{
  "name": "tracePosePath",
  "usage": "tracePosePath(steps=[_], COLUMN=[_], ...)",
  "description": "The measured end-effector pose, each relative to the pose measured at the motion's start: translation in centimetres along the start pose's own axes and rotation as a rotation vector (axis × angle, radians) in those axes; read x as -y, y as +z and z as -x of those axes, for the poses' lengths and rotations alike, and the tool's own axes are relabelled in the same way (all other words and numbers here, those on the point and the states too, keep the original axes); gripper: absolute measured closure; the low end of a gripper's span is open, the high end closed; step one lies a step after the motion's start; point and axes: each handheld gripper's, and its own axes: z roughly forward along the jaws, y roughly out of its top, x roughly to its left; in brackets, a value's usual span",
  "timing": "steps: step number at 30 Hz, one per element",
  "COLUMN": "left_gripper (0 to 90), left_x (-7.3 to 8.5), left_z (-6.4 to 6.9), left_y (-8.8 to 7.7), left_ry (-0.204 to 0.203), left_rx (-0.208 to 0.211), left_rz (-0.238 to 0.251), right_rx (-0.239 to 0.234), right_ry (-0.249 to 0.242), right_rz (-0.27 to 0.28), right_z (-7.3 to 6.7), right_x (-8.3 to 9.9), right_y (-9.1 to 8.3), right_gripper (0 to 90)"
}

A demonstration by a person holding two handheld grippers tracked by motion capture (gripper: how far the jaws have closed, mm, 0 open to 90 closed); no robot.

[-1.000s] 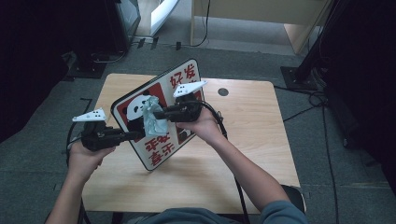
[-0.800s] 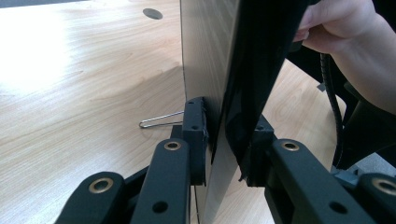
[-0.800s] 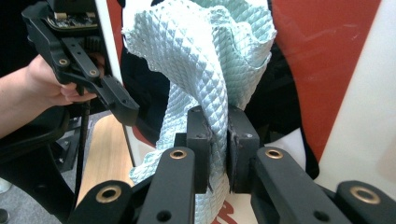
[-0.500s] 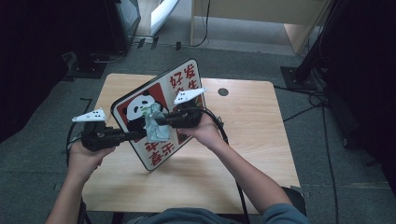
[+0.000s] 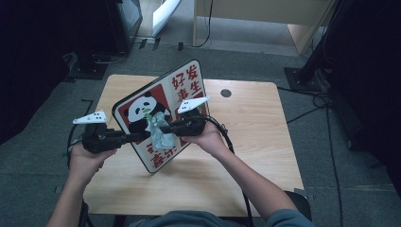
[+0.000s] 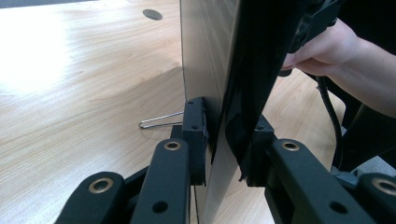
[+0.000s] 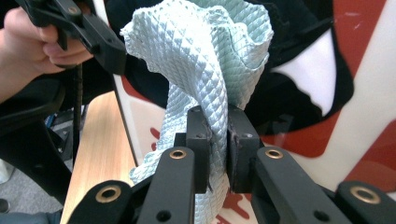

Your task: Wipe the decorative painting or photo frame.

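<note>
The right gripper [image 7: 217, 140] has its jaws closed on a pale green cloth [image 7: 205, 56], which it presses against the panda picture on the sign board [image 5: 163, 111]. The left gripper [image 6: 227, 142] clamps the board's edge and holds it tilted above the wooden table [image 5: 255, 132].

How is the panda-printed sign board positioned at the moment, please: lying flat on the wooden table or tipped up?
Tipped up: the panda-printed sign board stands on its lower edge on the wooden table, clamped by the left gripper.

Tilted panda sign [image 5: 165, 113], mint cloth [image 5: 158, 132] against it
</note>
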Motion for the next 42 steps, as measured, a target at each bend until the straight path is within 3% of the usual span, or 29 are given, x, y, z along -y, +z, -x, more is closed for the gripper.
tracePosePath(steps=[33, 42], left_gripper=[75.9, 75.8], left_x=[-0.2, -0.3], left_z=[-0.3, -0.4], left_y=[0.0, 0.0], left_ry=[0.000, -0.004], left_rx=[0.014, 0.017], left_rz=[-0.006, -0.009], right_rx=[0.039, 0.033], right_ry=[0.029, 0.043], right_rz=[-0.081, -0.133], right_z=[0.0, 0.2], right_x=[5.2, 6.8], right_y=[1.4, 2.0], right_gripper=[82.2, 82.2])
